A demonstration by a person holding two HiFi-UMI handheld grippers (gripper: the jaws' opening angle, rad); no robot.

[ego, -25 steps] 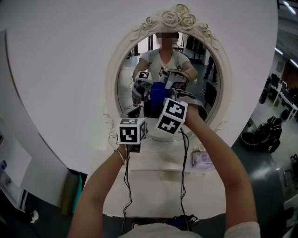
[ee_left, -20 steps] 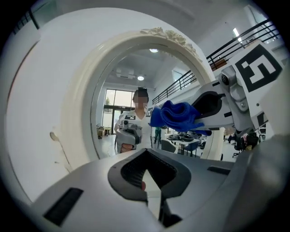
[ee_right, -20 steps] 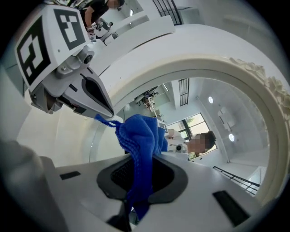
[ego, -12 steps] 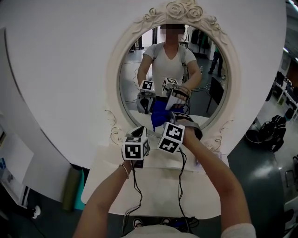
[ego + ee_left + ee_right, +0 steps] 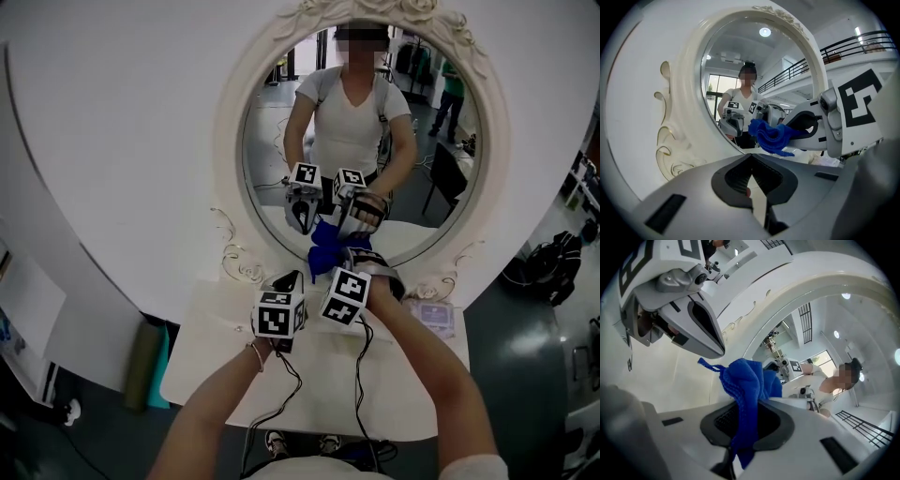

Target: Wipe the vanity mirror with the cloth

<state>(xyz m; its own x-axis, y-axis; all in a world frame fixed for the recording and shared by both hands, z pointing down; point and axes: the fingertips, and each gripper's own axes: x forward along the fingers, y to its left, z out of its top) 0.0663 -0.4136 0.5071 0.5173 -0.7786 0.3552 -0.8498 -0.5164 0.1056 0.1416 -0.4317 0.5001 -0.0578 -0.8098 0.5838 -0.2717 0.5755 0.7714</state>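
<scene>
The oval vanity mirror (image 5: 272,141) in its ornate white frame (image 5: 229,178) fills the top of the head view. My right gripper (image 5: 337,266) is shut on a bunched blue cloth (image 5: 327,251), which sits at the glass's bottom edge, just above the frame. In the right gripper view the cloth (image 5: 746,380) bulges from between the jaws of the right gripper (image 5: 744,430), close to the mirror (image 5: 820,333). My left gripper (image 5: 290,279) hovers just left of it, shut and empty. In the left gripper view the left gripper (image 5: 751,186) points at the mirror (image 5: 740,61), with the cloth (image 5: 771,136) to its right.
The white vanity top (image 5: 216,337) lies below the mirror, with a small packet (image 5: 433,314) at its right end. Cables (image 5: 281,394) hang from the grippers. A green object (image 5: 150,366) stands on the floor at left, and dark bags (image 5: 553,267) lie at right.
Both grippers and the cloth have come down from the lower middle of the glass to its bottom rim. The head view has pulled back, so the mirror sits higher in the picture.
</scene>
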